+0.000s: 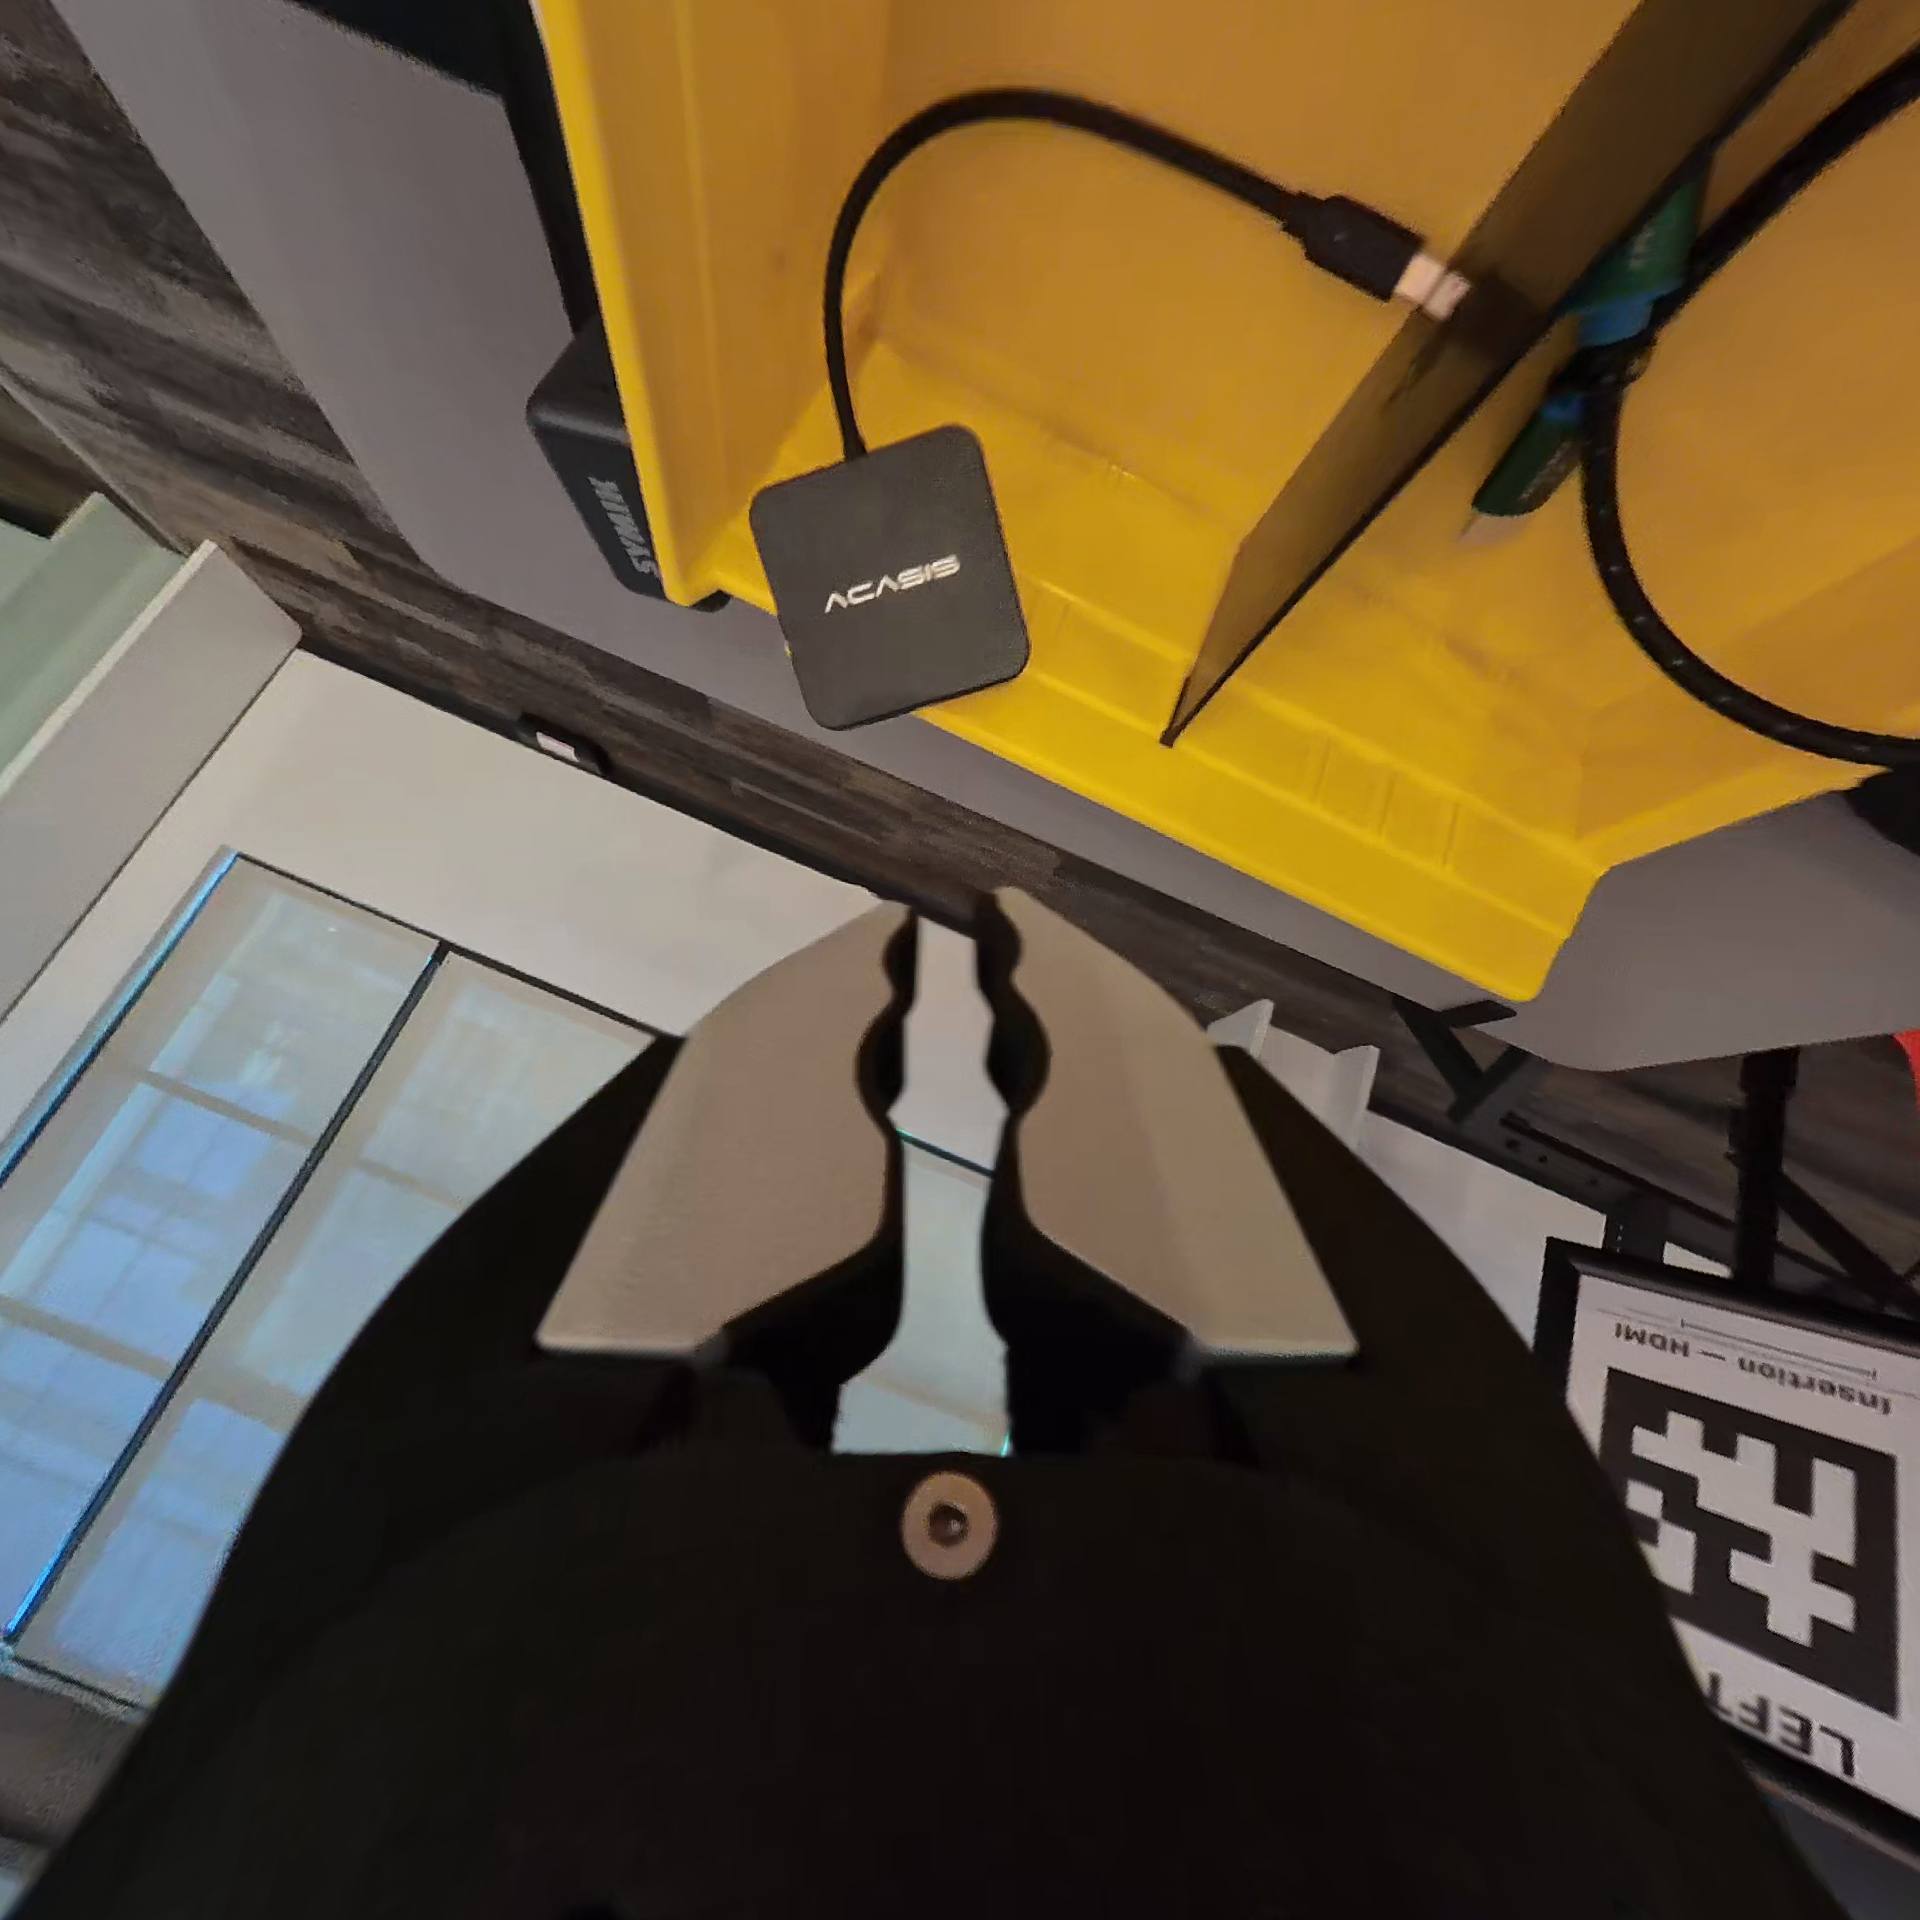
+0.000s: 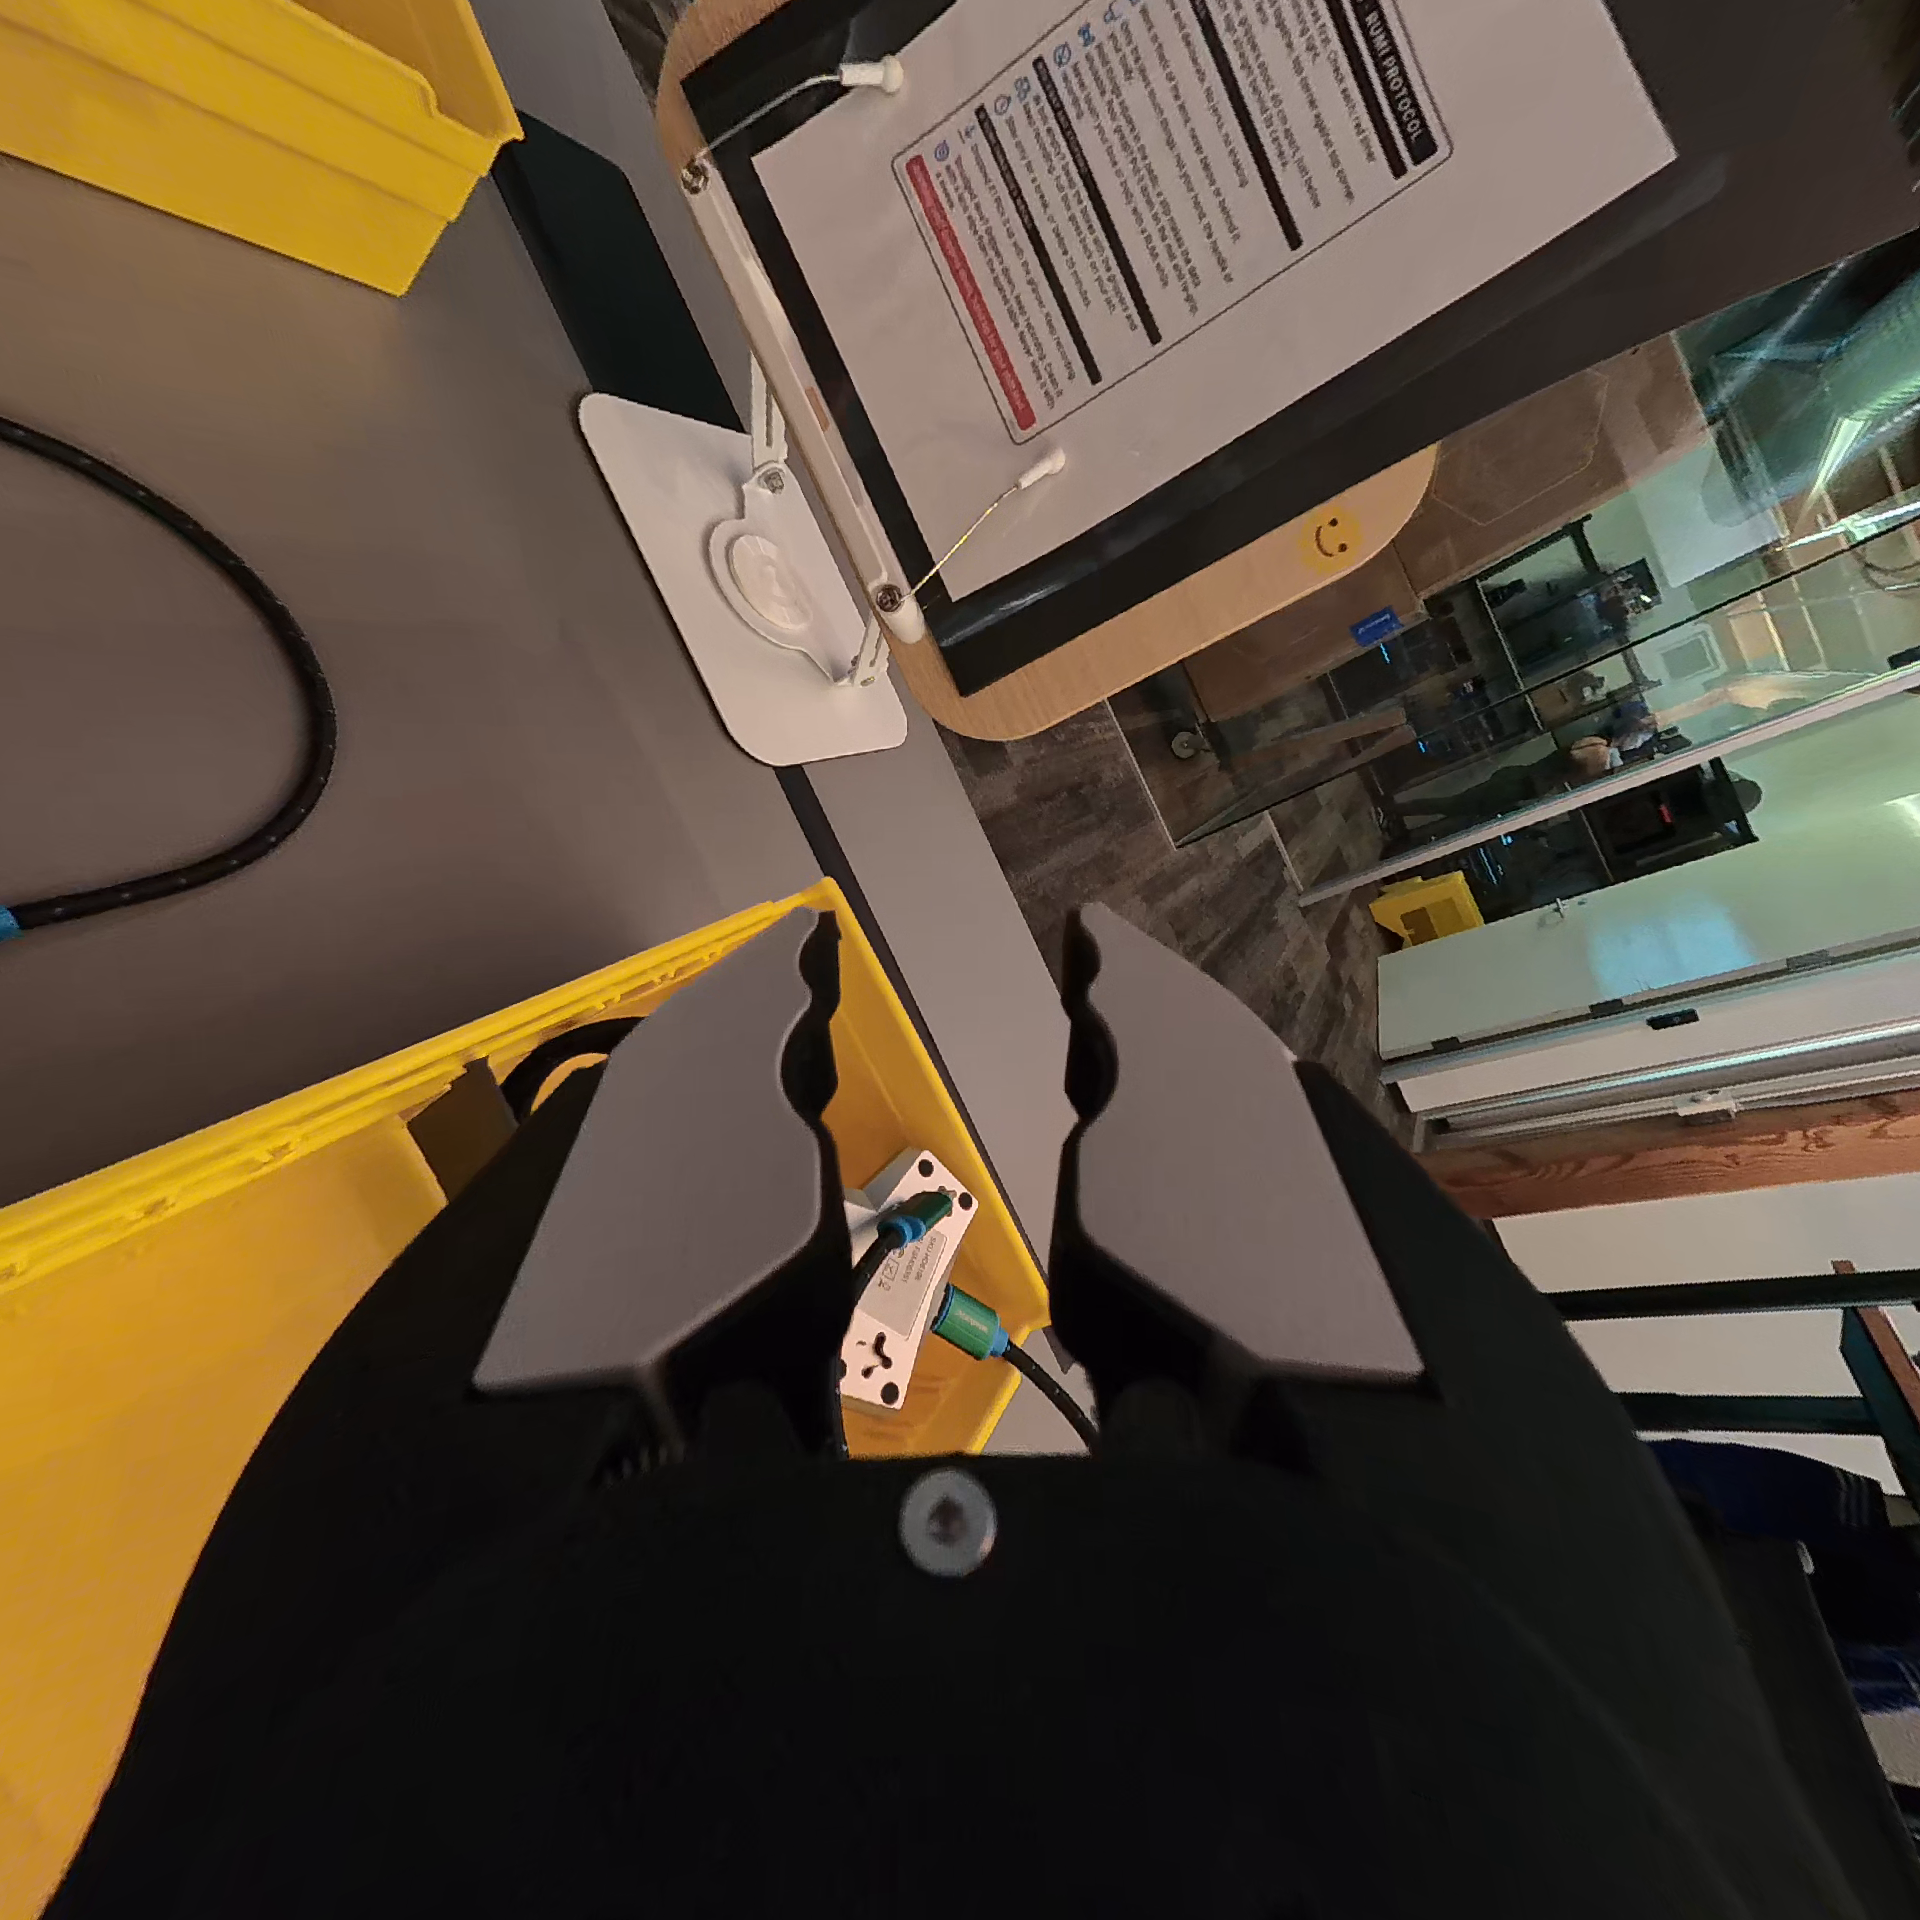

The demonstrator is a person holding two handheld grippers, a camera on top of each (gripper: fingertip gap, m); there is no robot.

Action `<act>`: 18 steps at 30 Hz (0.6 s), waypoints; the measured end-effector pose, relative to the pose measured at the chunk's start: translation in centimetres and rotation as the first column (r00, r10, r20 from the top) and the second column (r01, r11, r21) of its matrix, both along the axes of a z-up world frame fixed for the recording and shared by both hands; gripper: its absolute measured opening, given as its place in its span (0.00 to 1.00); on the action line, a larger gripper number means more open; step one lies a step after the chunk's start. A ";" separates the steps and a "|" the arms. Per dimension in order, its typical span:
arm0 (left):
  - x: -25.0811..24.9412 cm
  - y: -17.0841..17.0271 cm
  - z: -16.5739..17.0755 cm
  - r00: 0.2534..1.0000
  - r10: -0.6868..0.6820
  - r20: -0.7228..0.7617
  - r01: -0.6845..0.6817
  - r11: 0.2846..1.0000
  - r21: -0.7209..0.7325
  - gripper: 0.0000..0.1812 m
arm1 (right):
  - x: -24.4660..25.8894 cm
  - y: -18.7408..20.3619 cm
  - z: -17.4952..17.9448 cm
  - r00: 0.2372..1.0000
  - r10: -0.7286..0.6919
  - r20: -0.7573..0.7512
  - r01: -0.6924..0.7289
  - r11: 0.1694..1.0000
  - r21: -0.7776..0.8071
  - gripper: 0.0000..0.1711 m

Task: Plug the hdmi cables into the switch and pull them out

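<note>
Switch (image 2: pixel 906 1288): white box, inside yellow bin (image 2: pixel 208 1299), seen between right gripper (image 2: pixel 951 935) fingers, two green HDMI plugs (image 2: pixel 966 1325) seated. Right gripper: jaws wide, empty. Left gripper (image 1: pixel 951 920): jaws narrow, nearly touching, empty, near black square hub (image 1: pixel 888 577) in another yellow bin (image 1: pixel 1195 727).

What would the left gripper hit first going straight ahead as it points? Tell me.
Probably nothing close: the left gripper points past the grey table's edge, toward dark floor. The yellow bin and black square device sit off its line. Depth is unclear.
</note>
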State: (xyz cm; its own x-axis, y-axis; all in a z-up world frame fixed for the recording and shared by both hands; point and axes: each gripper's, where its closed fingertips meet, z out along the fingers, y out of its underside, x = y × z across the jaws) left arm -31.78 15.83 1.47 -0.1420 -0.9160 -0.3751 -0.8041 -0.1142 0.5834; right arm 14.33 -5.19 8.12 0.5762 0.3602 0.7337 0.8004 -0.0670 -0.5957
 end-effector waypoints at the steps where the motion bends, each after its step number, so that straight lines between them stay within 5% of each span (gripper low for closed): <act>1: -0.5 0.2 -0.2 1.000 0.015 0.001 -0.015 1.000 0.008 0.14 | 0.0 -0.1 0.1 1.000 0.002 0.000 -0.002 1.000 0.003 0.24; 7: -3.1 1.6 -3.4 0.994 0.087 0.059 -0.091 0.994 0.067 0.43 | -0.1 0.0 0.2 1.000 0.006 0.000 -0.006 1.000 0.009 0.25; 18: -3.0 6.6 -9.2 0.968 0.030 0.249 -0.079 0.979 0.188 0.54 | 0.0 0.8 -1.0 0.999 -0.008 0.037 0.008 1.000 -0.025 0.25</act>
State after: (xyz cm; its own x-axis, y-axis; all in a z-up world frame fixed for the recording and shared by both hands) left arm -34.74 22.48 -7.72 0.0242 -0.8252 -0.5644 -0.9085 -0.2538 0.3321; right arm 14.29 -4.36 7.15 0.5519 0.3743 0.7452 0.8211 -0.0881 -0.5639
